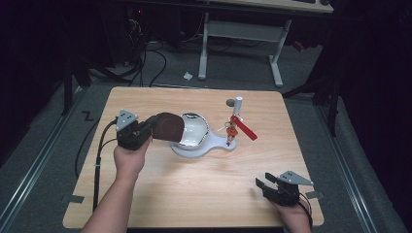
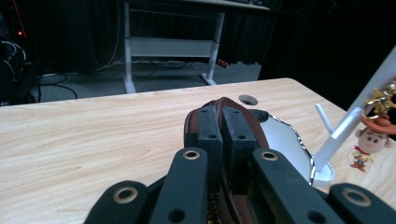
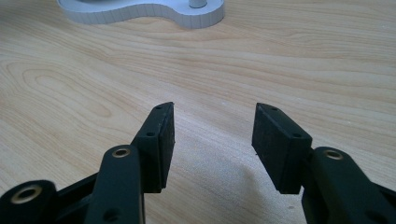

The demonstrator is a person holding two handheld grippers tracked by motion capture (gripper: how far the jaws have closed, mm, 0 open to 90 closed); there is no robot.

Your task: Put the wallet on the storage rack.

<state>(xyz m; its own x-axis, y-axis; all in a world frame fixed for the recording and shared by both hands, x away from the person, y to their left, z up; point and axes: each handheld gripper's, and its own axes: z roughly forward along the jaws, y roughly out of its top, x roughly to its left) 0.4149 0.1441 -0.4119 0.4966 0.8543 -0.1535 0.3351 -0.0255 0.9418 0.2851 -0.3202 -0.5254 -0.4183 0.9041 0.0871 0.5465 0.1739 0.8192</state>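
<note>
A round brown leather pouch (image 1: 170,127) hangs over the left edge of a white dish (image 1: 197,130) with a shiny rim. My left gripper (image 1: 153,128) is shut on the pouch. In the left gripper view its jaws (image 2: 219,119) pinch the pouch's brown edge (image 2: 223,101), with the dish (image 2: 285,140) just to the right. The dish sits on a white stand base (image 1: 194,150) that carries a pole (image 1: 238,104). From the pole hang a red tag (image 1: 244,127) and a small cowboy figure keychain (image 2: 371,140). My right gripper (image 1: 267,187) stands open and empty over bare wood (image 3: 212,135).
The wooden table (image 1: 194,194) has a small grey round hole cover (image 1: 229,103) behind the pole. The stand base (image 3: 140,11) lies well ahead of the right gripper. Beyond the table are a white desk frame (image 1: 240,34) and cables on the floor.
</note>
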